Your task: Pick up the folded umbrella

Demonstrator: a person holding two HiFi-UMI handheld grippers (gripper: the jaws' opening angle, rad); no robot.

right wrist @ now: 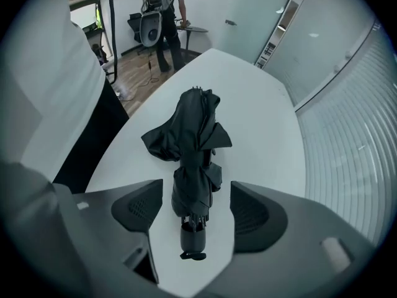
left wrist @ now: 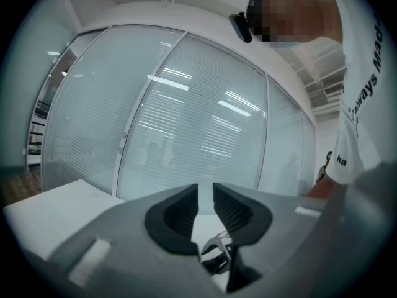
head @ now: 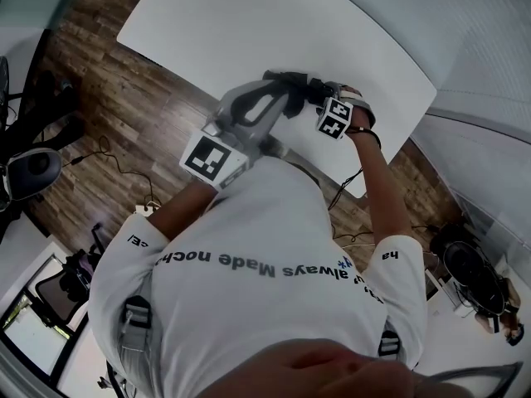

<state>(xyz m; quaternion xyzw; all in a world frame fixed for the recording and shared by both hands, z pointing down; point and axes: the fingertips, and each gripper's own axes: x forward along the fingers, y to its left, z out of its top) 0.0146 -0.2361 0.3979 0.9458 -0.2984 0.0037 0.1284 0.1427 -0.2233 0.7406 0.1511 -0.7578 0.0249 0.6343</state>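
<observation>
Head view: looks steeply down past a white shirt [head: 274, 288] onto a white surface [head: 249, 23] with wooden floor [head: 108, 98] to the left. Places the left gripper [head: 289, 104] and right gripper [head: 322, 98] close together at the near edge of the surface, marker cubes facing up. Gives only a dark strip of the folded umbrella [head: 282, 78] just beyond them, and nothing of either pair of fingers.

Left gripper view: points level across the surface [left wrist: 56, 213] toward a glass wall [left wrist: 186, 117] with blinds, which the head view leaves out. Catches a white sleeve [left wrist: 356, 104] at the right edge. Shows the fingers [left wrist: 186, 210] drawn together bar a thin slit at the tips, with nothing in it. Does not show the umbrella clearly.

Right gripper view: looks nearly straight down and is the only view with the whole umbrella [right wrist: 195, 141], black and loosely bundled, lying lengthwise on the surface [right wrist: 260, 123] with its handle [right wrist: 193, 238] nearest the camera. Shows the fingers [right wrist: 139, 210] spread wide, one on each side of the handle end, clear of the fabric on both sides and gripping nothing. Also takes in a second person [right wrist: 167, 11] standing far back on the floor, seen in no other view.
</observation>
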